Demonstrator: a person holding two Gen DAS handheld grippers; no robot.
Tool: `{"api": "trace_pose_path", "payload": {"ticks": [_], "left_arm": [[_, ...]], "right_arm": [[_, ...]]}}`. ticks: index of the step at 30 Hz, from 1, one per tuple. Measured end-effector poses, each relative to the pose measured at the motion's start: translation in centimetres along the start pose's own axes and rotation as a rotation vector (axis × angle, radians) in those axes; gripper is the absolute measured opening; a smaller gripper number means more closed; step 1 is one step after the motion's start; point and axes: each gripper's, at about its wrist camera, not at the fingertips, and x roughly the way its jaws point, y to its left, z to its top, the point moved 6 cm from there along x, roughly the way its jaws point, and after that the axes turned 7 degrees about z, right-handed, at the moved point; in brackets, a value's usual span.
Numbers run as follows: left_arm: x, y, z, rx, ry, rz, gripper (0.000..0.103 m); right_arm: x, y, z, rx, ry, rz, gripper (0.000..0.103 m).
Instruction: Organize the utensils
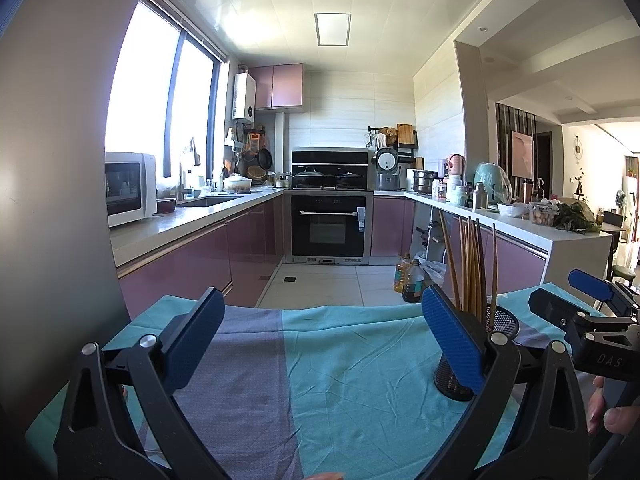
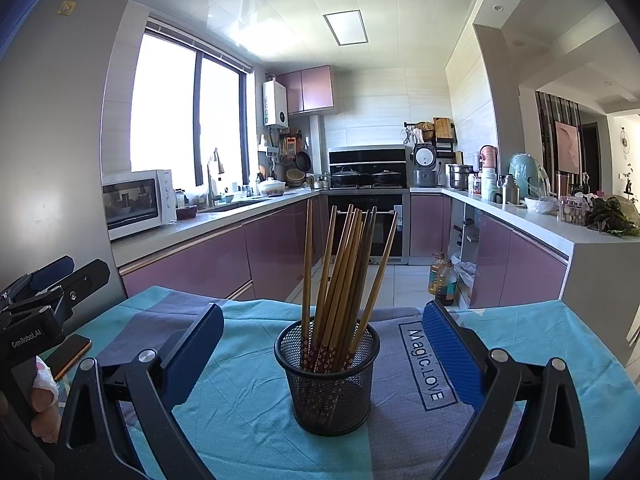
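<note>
A black mesh holder (image 2: 327, 380) stands upright on the teal and grey cloth (image 2: 248, 408), with several wooden chopsticks (image 2: 340, 276) standing in it. My right gripper (image 2: 324, 356) is open and empty, its blue pads (image 2: 452, 356) wide on either side of the holder. My left gripper (image 1: 320, 344) is open and empty over the cloth. In the left wrist view the holder (image 1: 460, 376) and chopsticks (image 1: 472, 268) sit behind its right pad (image 1: 452, 340). The right gripper (image 1: 592, 300) also shows at that view's right edge, and the left gripper (image 2: 52, 284) at the right wrist view's left edge.
A dark phone (image 2: 70, 354) lies on the cloth at the left. A grey fridge wall (image 1: 56, 200) stands close on the left. Beyond the table's far edge are the kitchen floor, oil bottles (image 1: 408, 278), purple cabinets and an oven (image 1: 328, 224).
</note>
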Motion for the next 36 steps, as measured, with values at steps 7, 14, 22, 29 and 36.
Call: {"api": "trace_pose_path", "payload": {"ticks": [7, 14, 22, 29, 36], "left_arm": [[-0.07, -0.01, 0.00, -0.001, -0.001, 0.003, 0.097], [-0.06, 0.00, 0.00, 0.000, -0.002, 0.003, 0.097], [-0.05, -0.02, -0.02, 0.001, -0.002, 0.003, 0.097], [-0.05, -0.02, -0.05, 0.000, -0.001, 0.001, 0.097], [-0.09, -0.02, -0.06, -0.001, -0.002, 0.003, 0.097]], "right_arm": [[-0.03, 0.00, 0.00, 0.000, -0.001, 0.000, 0.097], [0.13, 0.07, -0.02, 0.000, -0.001, -0.003, 0.097], [0.13, 0.07, -0.05, -0.001, -0.001, -0.004, 0.097], [0.13, -0.03, -0.15, 0.001, -0.003, -0.005, 0.097], [-0.02, -0.19, -0.29, 0.003, -0.003, -0.006, 0.097]]}}
